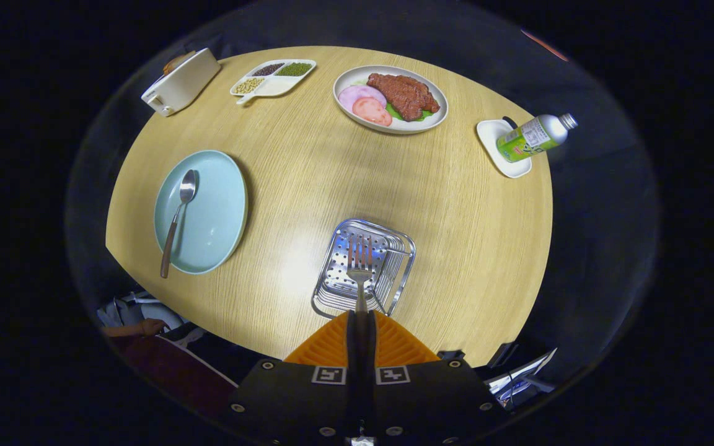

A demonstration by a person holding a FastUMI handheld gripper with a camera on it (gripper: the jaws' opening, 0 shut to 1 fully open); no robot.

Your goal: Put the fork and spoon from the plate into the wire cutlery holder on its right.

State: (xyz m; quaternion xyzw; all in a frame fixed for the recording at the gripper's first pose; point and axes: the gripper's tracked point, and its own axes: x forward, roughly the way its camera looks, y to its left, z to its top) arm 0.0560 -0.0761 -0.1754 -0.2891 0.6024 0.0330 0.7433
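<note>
Holding the silver metal fork [360, 267] by its handle, the hand-held gripper [361, 322] has both fingers pressed together on it, tines pointing away from the fingers.

Gripper view: the fork's head lies over the open mouth of the square wire cutlery holder with the perforated steel base [338, 296], which sits on the pale wood-grain round tabletop [456, 210] just ahead of the fingers. Whether the tines are already inside the holder or above its rim, I cannot tell. The long spoon with a steel bowl and brown handle [176, 217] is on the round pale-blue plate [217, 210], well to the left of the holder, not yet moved.

Risks, as judged:
- Releasing while the fork is off-centre could let the tines catch a wire, so the fork tips out over the rim.
- Pushing down at a slant could shove the light holder across the tabletop.
- Letting go too high could make the fork bounce off the perforated base.
- The grip is narrow; the handle may pivot between the fingers.
</note>
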